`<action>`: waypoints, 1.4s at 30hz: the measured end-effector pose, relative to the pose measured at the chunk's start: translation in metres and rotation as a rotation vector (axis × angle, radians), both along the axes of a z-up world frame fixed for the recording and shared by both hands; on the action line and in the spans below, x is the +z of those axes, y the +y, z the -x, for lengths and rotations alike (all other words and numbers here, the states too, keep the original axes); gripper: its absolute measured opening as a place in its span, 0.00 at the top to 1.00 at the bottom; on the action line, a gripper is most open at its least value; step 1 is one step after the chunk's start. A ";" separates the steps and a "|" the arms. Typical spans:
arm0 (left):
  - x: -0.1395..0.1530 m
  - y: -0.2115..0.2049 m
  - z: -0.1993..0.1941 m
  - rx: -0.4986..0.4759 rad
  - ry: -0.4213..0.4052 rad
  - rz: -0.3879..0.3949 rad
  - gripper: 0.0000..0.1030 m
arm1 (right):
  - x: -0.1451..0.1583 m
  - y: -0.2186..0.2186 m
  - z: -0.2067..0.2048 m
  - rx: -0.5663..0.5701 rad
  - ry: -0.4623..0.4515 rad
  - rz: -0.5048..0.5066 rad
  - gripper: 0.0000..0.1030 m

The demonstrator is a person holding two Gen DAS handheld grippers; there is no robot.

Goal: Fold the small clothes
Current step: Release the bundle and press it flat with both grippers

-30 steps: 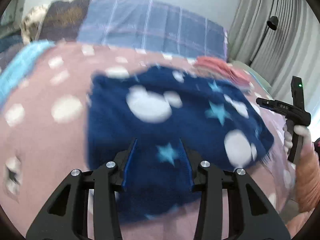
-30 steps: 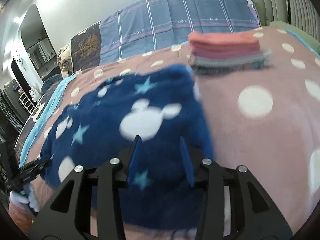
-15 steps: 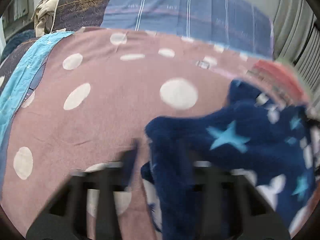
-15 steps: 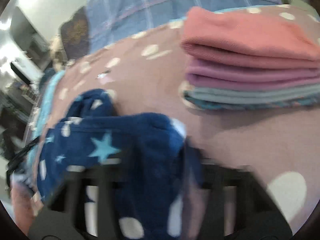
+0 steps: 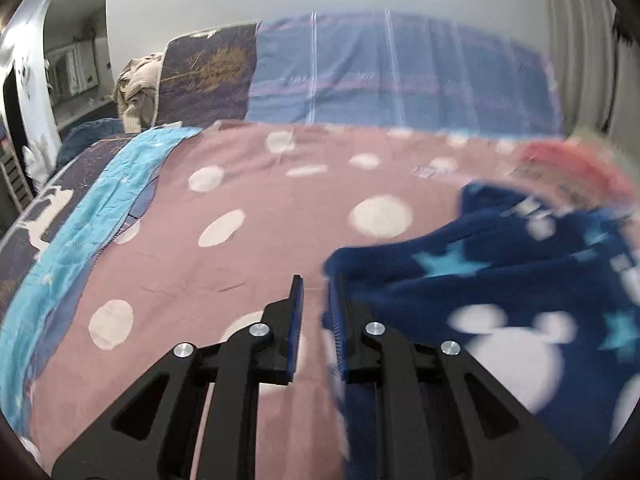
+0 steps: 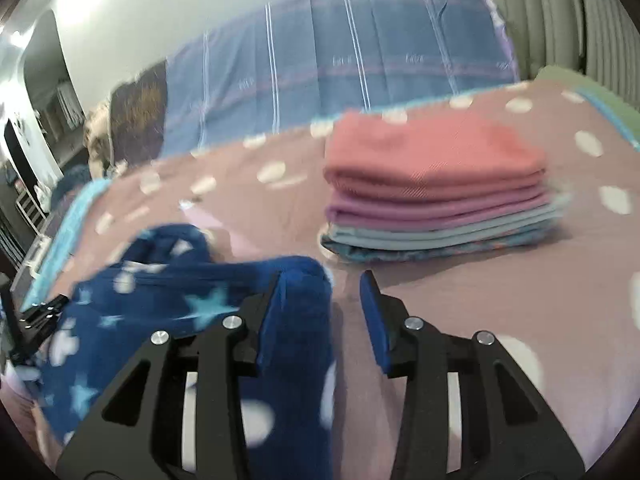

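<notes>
Honestly, the worry from where I stand is the navy fleece garment point(image 6: 168, 312) with its stars and white blobs: it lies bunched on the pink polka-dot bedspread point(image 5: 240, 248), and neither tool seems to have a proper bite on it. The left gripper point(image 5: 318, 300) has its jaws nearly together with bare bedspread showing in the narrow gap, the fleece edge pressed against the outside of its right finger; whether any cloth is pinched I cannot tell. The right gripper point(image 6: 324, 300) stands with jaws apart, a roll of the fleece beside its left finger and bedspread showing through the rest of the gap. If either one lifts now, I'd guess the thick pile slips free and the fold collapses into a lump. A sweep to the right could also knock the folded stack point(image 6: 436, 192), which sits near the fleece's far corner. Counting: one fleece garment, two grippers, one stack of roughly four folded pieces (coral, mauve, pale blue, patterned blue), though blur makes the layers uncertain.
</notes>
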State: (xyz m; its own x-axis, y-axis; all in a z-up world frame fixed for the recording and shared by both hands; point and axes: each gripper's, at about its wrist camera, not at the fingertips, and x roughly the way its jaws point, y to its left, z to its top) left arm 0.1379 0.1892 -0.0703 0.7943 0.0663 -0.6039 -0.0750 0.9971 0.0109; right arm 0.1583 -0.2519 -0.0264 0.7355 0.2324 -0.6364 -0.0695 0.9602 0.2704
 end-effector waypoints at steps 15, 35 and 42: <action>-0.056 -0.038 0.114 -0.187 0.077 0.294 0.54 | -0.011 0.150 0.158 0.207 0.035 -0.001 0.56; -0.062 -0.057 0.121 -0.196 0.071 0.172 0.42 | -0.017 0.175 0.115 0.264 0.138 -0.016 0.61; -0.062 -0.055 0.121 -0.209 0.067 0.187 0.38 | -0.055 0.181 0.103 0.252 0.240 0.036 0.59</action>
State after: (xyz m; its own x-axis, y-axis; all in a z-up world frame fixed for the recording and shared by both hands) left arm 0.0171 0.1343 -0.1327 0.7371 -0.2124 -0.6416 0.1273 0.9760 -0.1768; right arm 0.0551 -0.0706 -0.0809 0.4867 0.3623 -0.7949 -0.2442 0.9301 0.2744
